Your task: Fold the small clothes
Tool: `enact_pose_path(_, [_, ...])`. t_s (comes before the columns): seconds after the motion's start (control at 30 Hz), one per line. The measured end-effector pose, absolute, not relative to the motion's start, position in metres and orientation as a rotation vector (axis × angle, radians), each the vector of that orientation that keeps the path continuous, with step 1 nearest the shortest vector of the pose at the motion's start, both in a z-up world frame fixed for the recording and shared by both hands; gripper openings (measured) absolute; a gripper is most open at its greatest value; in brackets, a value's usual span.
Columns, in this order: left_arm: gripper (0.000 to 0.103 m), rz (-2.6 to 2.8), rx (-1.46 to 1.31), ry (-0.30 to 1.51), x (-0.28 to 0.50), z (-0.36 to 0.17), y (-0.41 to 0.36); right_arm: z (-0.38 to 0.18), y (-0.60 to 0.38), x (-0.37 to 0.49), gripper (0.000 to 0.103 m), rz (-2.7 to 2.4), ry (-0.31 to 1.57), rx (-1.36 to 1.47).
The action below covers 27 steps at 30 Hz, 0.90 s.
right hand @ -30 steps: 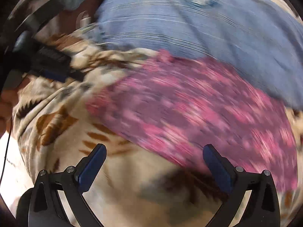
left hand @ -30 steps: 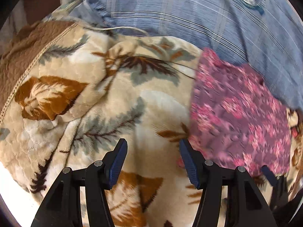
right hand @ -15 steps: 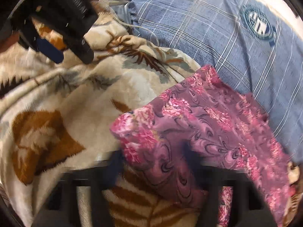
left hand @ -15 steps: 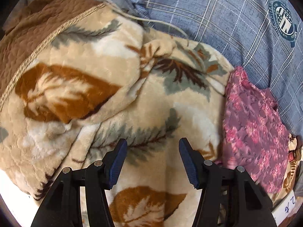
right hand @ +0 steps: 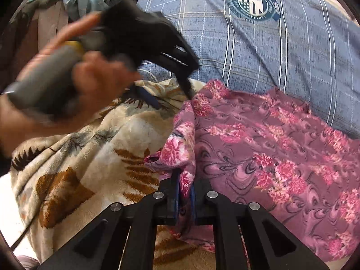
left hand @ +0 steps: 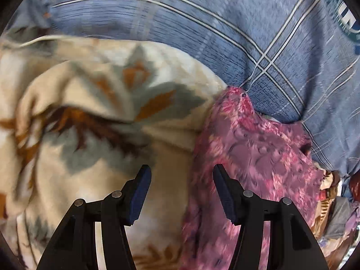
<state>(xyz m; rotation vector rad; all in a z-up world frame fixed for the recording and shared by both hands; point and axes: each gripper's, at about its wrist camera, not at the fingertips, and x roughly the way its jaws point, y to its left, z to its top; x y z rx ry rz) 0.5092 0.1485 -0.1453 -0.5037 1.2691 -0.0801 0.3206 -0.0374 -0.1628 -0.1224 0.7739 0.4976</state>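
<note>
Our right gripper [right hand: 185, 193] pinched the pink floral cloth [right hand: 270, 148], our left gripper [left hand: 180, 193] stood spread above its edge, over the leaf-pattern blanket [left hand: 90, 112].

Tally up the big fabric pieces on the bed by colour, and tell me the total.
Pink floral garment: 1
Cream leaf-print fleece blanket: 1
Blue plaid cover with a round crest: 1
Total: 3

left gripper [left hand: 180, 193]: black angular frame, dark blue pads, round silver screws
right gripper [right hand: 184, 193]: black frame, blue pads, silver screws
handle [right hand: 42, 78]: grey cylinder, yellow band at far end
hand [right hand: 94, 83]: bare, no sleeve visible
</note>
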Motion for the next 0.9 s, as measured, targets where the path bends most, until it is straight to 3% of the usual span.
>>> enact_pose_path(0.17, [0.053,-0.190,-0.542,1.318,0.533,-0.167,0.123,-0.169,-0.043,0.325,0.008,0.525,0.801,-0.076])
enact_pose_path(0.2, [0.037,-0.194,-0.521,1.315,0.534,-0.169,0.117,-0.170,-0.044,0.326,0.008,0.528,0.804,-0.068])
enact_pose_path(0.27, [0.020,-0.182,-0.463,1.305,0.534,-0.170,0.111,-0.170,-0.046,0.326,0.008,0.532,0.807,-0.050])
enact_pose_path(0.33, [0.010,-0.186,-0.431,1.275,0.529,-0.162,0.109,-0.168,-0.050,0.327,0.007,0.536,0.805,-0.025])
enact_pose_path(0.63, [0.009,-0.266,-0.438,1.160,0.488,-0.081,0.094,-0.130,-0.096,0.307,0.007,0.497,0.718,0.136])
enact_pose_path(0.9, [0.010,-0.368,-0.312,1.102,0.446,-0.012,0.000,-0.106,-0.196,0.287,0.007,0.394,0.646,0.360])
